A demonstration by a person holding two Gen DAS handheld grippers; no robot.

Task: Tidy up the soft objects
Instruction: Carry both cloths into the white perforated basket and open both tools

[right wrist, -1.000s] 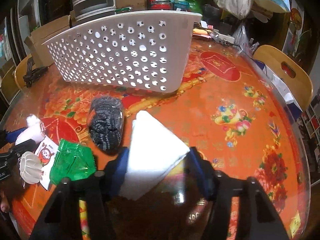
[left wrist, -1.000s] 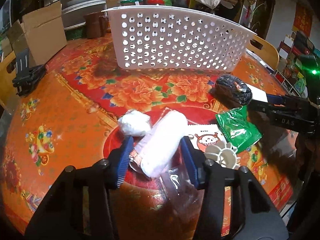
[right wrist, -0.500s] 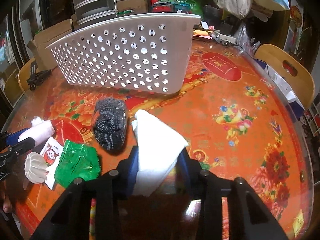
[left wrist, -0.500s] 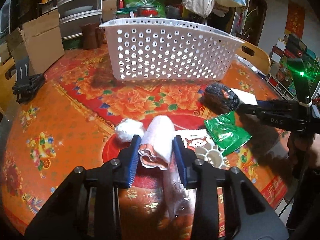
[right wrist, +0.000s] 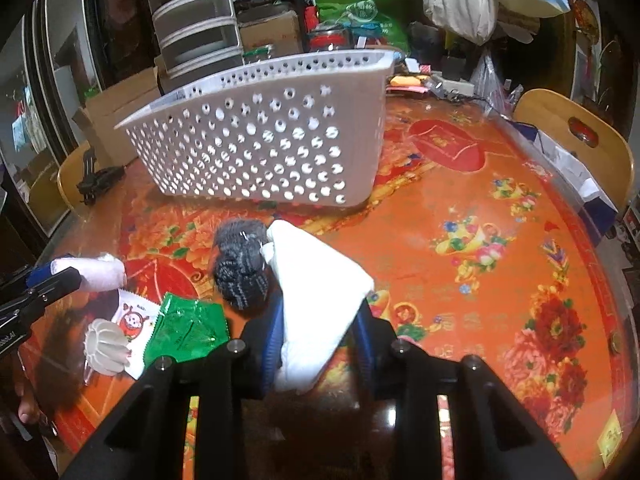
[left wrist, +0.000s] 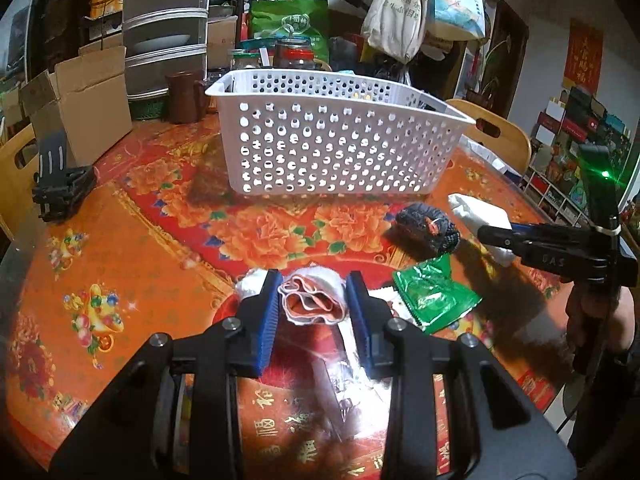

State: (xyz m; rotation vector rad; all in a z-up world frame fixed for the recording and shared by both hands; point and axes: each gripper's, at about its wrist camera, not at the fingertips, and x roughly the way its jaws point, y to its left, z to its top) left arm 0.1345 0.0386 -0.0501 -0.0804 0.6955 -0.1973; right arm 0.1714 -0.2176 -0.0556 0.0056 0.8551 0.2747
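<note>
Orange floral tablecloth (left wrist: pixel 120 264) underneath. Nearest, left gripper (left wrist: pixel 314 300) clamped on pink-and-white rolled cloth (left wrist: pixel 312 300); right gripper (right wrist: pixel 320 328) closing, pads squeezing white folded cloth (right wrist: pixel 320 280). Beyond, dark knitted bundle (right wrist: pixel 240 264), green packet (right wrist: pixel 186 332). Farthest, white perforated basket (left wrist: pixel 332 148).

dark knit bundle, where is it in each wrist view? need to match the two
Left wrist view: the dark knit bundle lies right of centre on the tablecloth, in front of the basket's right end, above the green packet.
Right wrist view: the bundle lies left of centre, just left of the white cloth between the right gripper's jaws, above the green packet.
Shared landmark: the white perforated basket behind it.
</note>
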